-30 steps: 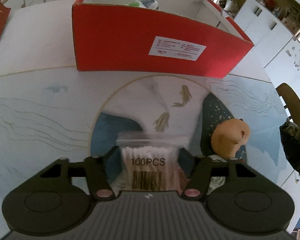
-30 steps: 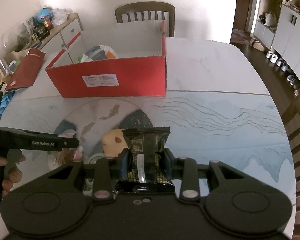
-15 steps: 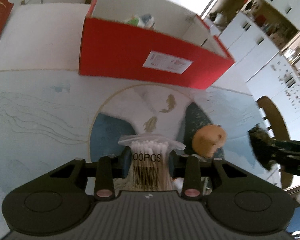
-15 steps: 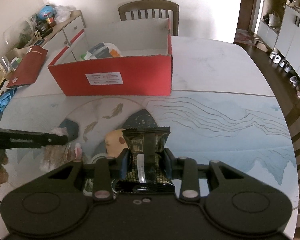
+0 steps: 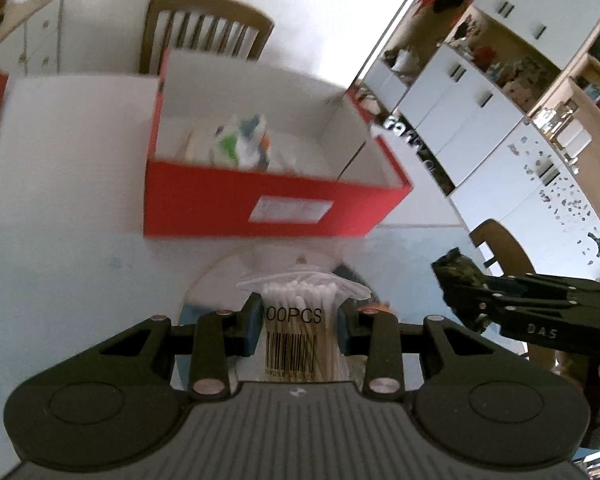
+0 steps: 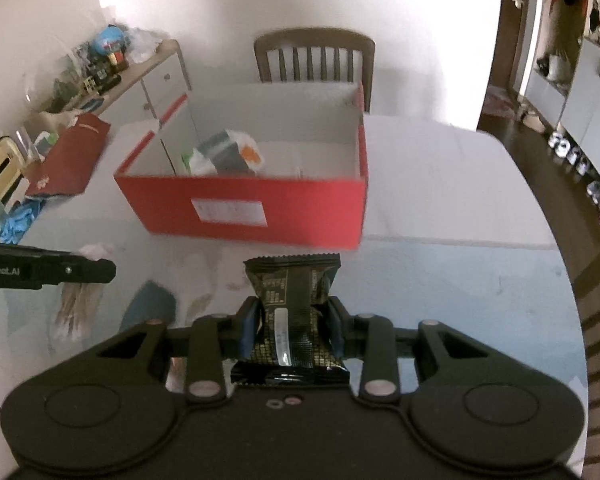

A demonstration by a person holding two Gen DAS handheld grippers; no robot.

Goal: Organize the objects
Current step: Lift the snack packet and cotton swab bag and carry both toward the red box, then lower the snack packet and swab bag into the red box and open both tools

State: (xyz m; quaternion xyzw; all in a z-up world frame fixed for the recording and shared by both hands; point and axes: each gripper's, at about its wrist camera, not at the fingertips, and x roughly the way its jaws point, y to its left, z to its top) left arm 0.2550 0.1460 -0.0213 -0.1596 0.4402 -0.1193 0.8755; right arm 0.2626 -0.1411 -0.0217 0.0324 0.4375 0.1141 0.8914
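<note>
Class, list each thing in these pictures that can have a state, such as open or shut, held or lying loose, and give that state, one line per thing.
Red box: open, no lid on, partly filled.
Bag of cotton swabs: sealed, clamped in the left gripper, off the table.
Dark snack packet: sealed, clamped in the right gripper.
Colourful packet: lying inside the red box.
Chair: upright behind the table, nobody on it.

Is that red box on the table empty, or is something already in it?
Not empty. The open-topped red box already holds a crumpled white packet at its left end; the rest shows bare white floor.
</note>
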